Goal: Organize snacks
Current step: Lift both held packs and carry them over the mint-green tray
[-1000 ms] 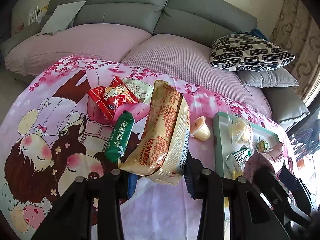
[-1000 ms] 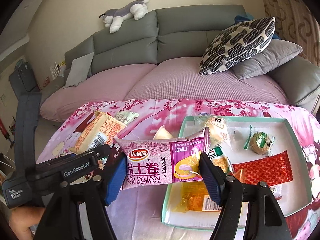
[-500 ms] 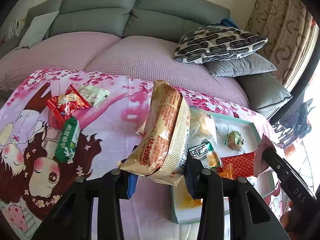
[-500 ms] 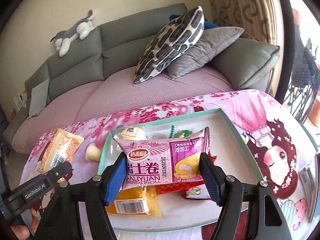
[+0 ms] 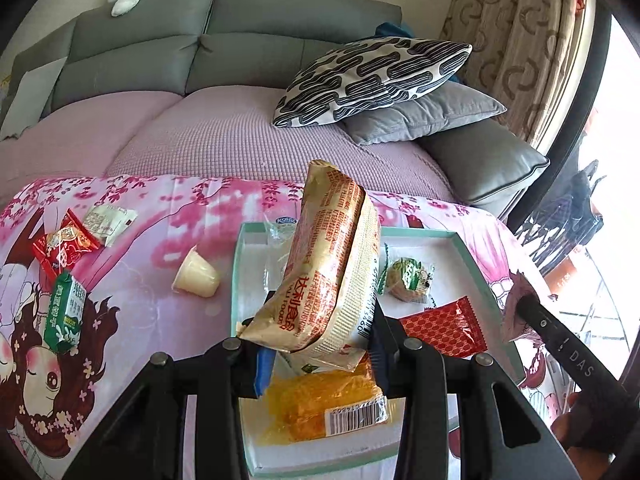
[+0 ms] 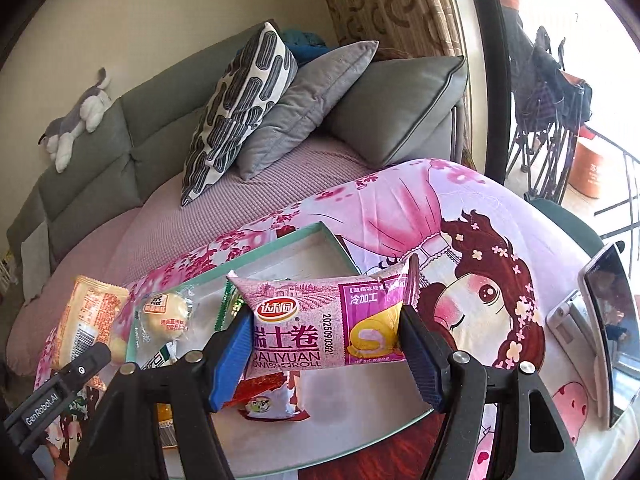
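Snack packs: two held (image 5: 328, 276) (image 6: 328, 322)

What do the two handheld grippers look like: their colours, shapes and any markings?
Both are matte black frames with round silver bolts and two fingers that carry blue ribbed pads. The left gripper has its right-hand pad partly hidden. The right gripper shows both pads clearly. White lettering reads "GenRobot.AI" on the left one's body and "DAS" on the right one's. No cables or sleeves show.
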`<state>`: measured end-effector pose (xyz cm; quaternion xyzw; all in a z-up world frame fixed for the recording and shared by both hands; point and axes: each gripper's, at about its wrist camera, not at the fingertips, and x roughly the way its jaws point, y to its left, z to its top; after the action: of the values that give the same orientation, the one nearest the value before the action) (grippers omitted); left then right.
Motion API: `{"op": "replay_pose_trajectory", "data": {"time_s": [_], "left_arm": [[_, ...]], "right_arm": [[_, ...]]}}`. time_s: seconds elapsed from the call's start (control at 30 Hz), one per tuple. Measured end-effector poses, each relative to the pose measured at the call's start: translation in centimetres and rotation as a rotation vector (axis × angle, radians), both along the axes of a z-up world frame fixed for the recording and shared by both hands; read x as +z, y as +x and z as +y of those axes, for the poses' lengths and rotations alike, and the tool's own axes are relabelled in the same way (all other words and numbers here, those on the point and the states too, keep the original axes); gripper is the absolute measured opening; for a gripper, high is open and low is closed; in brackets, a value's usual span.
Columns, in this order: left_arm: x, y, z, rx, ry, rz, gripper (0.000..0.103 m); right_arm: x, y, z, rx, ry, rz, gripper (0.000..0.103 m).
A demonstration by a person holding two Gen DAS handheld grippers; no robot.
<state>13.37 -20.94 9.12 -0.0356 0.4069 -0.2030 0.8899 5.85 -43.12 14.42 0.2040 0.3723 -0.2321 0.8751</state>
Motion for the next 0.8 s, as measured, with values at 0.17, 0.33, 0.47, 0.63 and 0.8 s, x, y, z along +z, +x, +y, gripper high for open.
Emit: {"op": "replay_pose_trajectory", "data": {"time_s": [0.17,0.33,0.47,0.63,0.8], "left_arm": [[-1.1,0.2,-2.0,-0.043,0.015,0.011,0.041],[-2.1,1.0,-3.0,-0.049,0.03,0.02,0.041],[-2.8,1.7,-3.6,-0.057,0.032,0.026,0.041],[-3.7,2.1,-4.2,-0.059,0.041,0.03,0.041],[-4.4,2.5,-4.3,-0.059,0.049,0.04,0.041]], "right_arm": [[-1.1,0.8,-0.8,-0.021,-0.001,-0.01,0.073],[-1.4,2.2,-1.6,-0.026,-0.014,-0.046,0.073],[-2.3,3.2,-1.7,-0.016,-0.009,-0.038,0.073],[-3.3,4.1,-1.4,0.007,-0.001,-0.033,0.074],[-3.7,4.7,-1.1,0.022,-0.021,-0.034,0.074]]}}
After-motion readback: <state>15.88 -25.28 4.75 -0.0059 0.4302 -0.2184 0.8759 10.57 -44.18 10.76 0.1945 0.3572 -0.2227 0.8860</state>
